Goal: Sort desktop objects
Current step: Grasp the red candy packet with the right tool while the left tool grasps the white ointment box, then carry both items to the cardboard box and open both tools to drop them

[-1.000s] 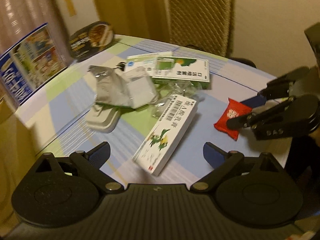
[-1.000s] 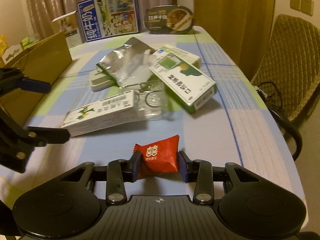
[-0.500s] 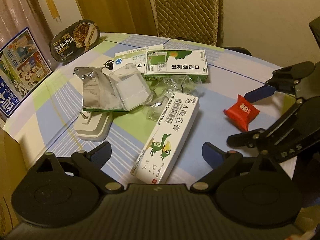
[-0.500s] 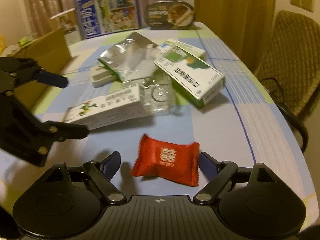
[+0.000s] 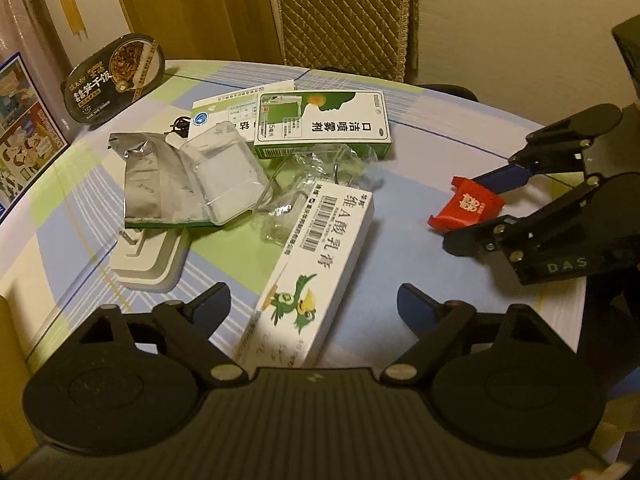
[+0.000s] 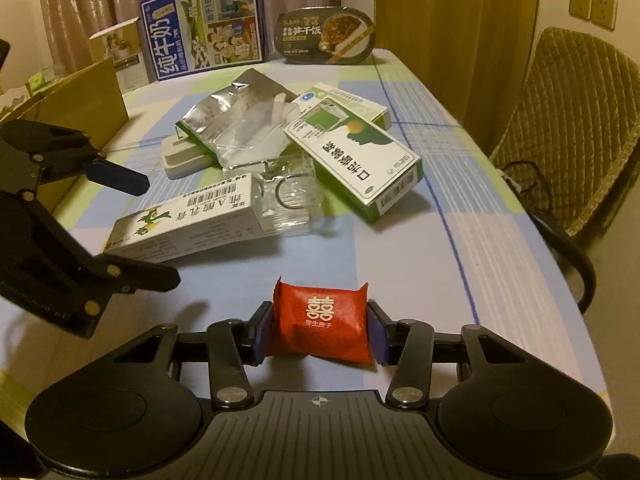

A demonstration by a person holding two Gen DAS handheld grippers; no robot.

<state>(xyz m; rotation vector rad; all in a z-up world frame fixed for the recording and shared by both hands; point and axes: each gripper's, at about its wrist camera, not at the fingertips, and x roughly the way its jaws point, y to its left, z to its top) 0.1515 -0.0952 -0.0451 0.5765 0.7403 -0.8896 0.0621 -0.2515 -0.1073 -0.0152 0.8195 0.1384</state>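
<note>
Holding the red candy packet (image 6: 320, 322) between its blue pads, our right gripper (image 6: 320, 330) is closing, and both pads already press against the packet's sides. The packet sits near the close end of the table (image 6: 404, 264), with bare cloth stretching ahead of it and off to the right as far as the table's curved edge, beyond which stands a quilted chair (image 6: 576, 120).

Our left gripper (image 5: 314, 304) has its fingers wide apart but closing, and the near end of the long white box with the green bird (image 5: 316, 272) lies between them, untouched by either pad. From that side we see open cloth between this box and the candy packet, so the two are well apart.

The middle of the table is crowded: a green and white box (image 5: 322, 124) lies on another white box (image 5: 240, 108), a silver foil pouch (image 5: 154, 184) and a clear plastic shell (image 5: 222, 176) rest over a white block (image 5: 148, 264), and crumpled clear wrapping (image 6: 290, 196) touches the far end of the bird box. Along the far edge stand a blue milk carton box (image 6: 204, 26) and a dark meal tub (image 6: 324, 36); a cardboard box (image 6: 80, 104) hems in the left side.

The white block is mostly covered, so we cannot tell what it is. The lower white box shows only its top strip. A wire ring inside the clear wrapping is hard to make out.
</note>
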